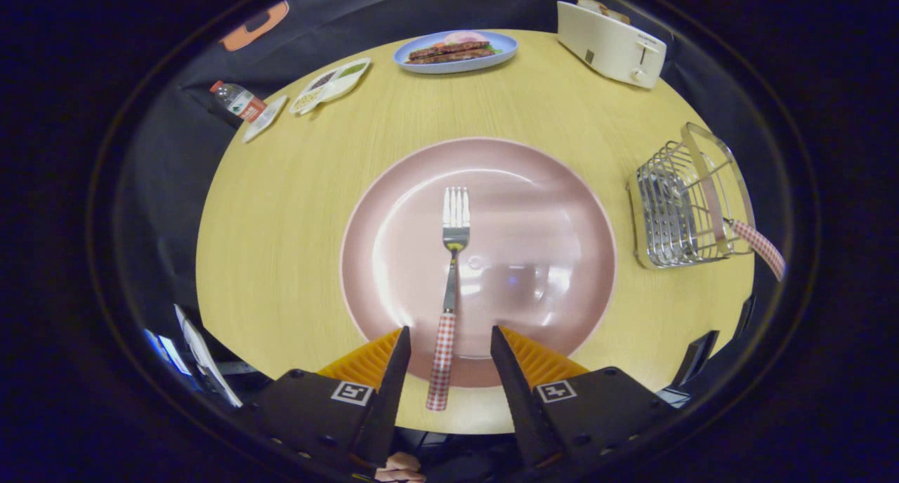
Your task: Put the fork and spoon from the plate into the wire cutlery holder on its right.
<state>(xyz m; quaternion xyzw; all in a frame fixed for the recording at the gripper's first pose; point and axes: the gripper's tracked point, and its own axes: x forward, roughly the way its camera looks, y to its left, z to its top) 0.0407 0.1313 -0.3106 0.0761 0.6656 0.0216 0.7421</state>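
Note:
A fork point(451, 286) with a red-and-white checked handle lies on the pink plate point(548, 209), tines pointing away, its handle end hanging over the plate's near rim. My gripper point(447, 339) is open, hovering above that handle, which runs between the two fingers without touching them. To the right of the plate stands the wire cutlery holder point(678, 209). A checked handle point(762, 246), apparently the spoon's, leans out of its right side; the rest of it is hidden behind the wires.
The round wooden table point(281, 223) carries a blue plate of food point(456, 50) at the far side, a white toaster point(611, 43) far right, small sauce dishes point(330, 83) and a bottle point(237, 100) far left.

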